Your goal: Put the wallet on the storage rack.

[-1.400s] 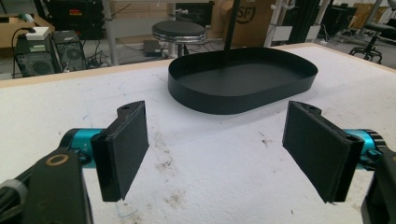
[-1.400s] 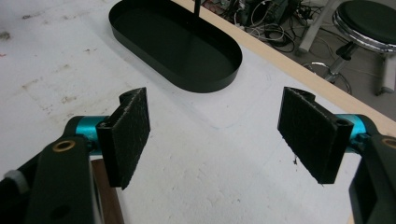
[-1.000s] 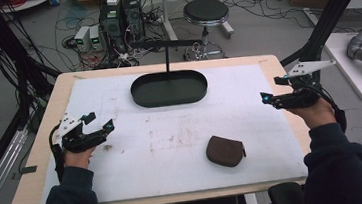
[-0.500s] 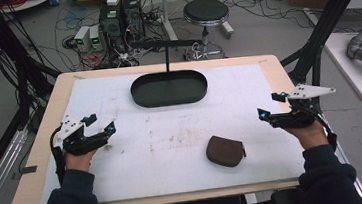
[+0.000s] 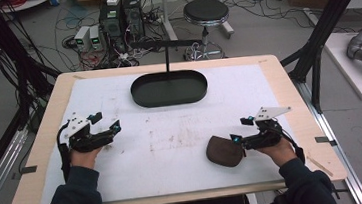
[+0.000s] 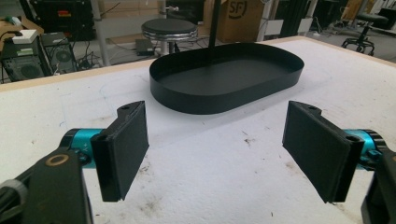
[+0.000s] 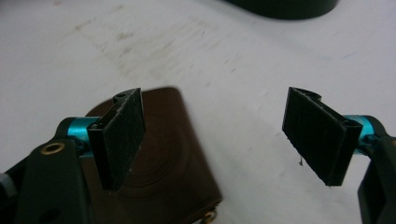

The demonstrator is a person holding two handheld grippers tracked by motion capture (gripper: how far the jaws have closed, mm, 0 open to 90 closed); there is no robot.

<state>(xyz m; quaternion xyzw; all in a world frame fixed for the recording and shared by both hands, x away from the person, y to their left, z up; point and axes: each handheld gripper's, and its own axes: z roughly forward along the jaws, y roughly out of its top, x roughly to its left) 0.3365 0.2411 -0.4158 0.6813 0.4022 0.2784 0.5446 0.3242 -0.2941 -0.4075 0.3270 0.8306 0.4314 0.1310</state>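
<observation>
Jaws wide, brown pouch (image 7: 159,163) seemingly under one

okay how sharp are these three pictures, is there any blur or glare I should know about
High view: evenly lit, slightly soft, no glare; the brown pouch reads clearly by the right gripper. Left gripper view: sharp, black tray crisp with a soft shadow below it. Right gripper view: smeared and blurry, with the pouch's edges fuzzy and the white table cover rather bright.
</observation>
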